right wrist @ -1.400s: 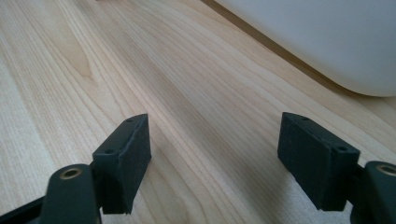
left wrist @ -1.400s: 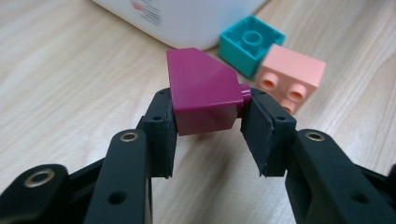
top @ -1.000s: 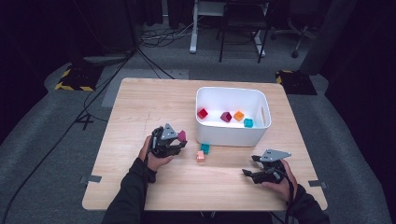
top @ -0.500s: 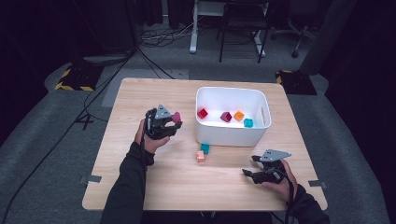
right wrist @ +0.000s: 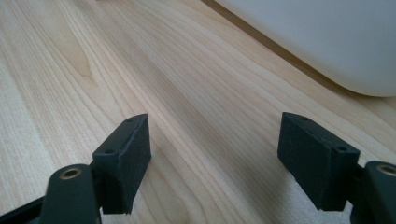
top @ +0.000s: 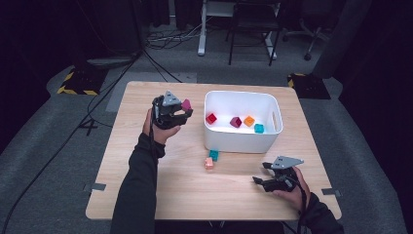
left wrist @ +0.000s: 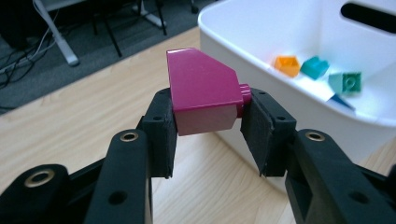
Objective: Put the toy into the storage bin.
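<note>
The magenta block (left wrist: 201, 91) sits clamped between the two black pads of the left hand-held gripper (left wrist: 208, 123), a slope-topped brick with a stud poking out against the right-hand pad. In the high view the same block (top: 186, 104) is held up above the worktop (top: 146, 161), just left of the white bin (top: 242, 142) and near its rim. The left hand-held gripper (top: 182, 111) points toward the bin, with the person's left hand (top: 158, 127) wrapped round its body and the dark sleeve running down to the near edge.

Inside the bin, seen from above, lie a red block (top: 211, 118), a dark magenta block (top: 235, 122), an orange block (top: 249, 121) and a teal block (top: 259, 128). The left gripper view shows the orange one (left wrist: 286, 65), a teal one (left wrist: 315, 66) and a paler green studded one (left wrist: 345, 82) on the bin floor.

On the worktop just in front of the bin rest two small blocks, a teal one (top: 214, 155) and a salmon one (top: 209, 163), touching or nearly so.

The right hand-held gripper (top: 259, 174) lies low near the front right corner, well apart from the bin. Its jaws stand wide with nothing between them, and the right gripper view shows bare wood under its pads (right wrist: 127, 154) and the bin wall (right wrist: 336, 42) beyond.
</note>
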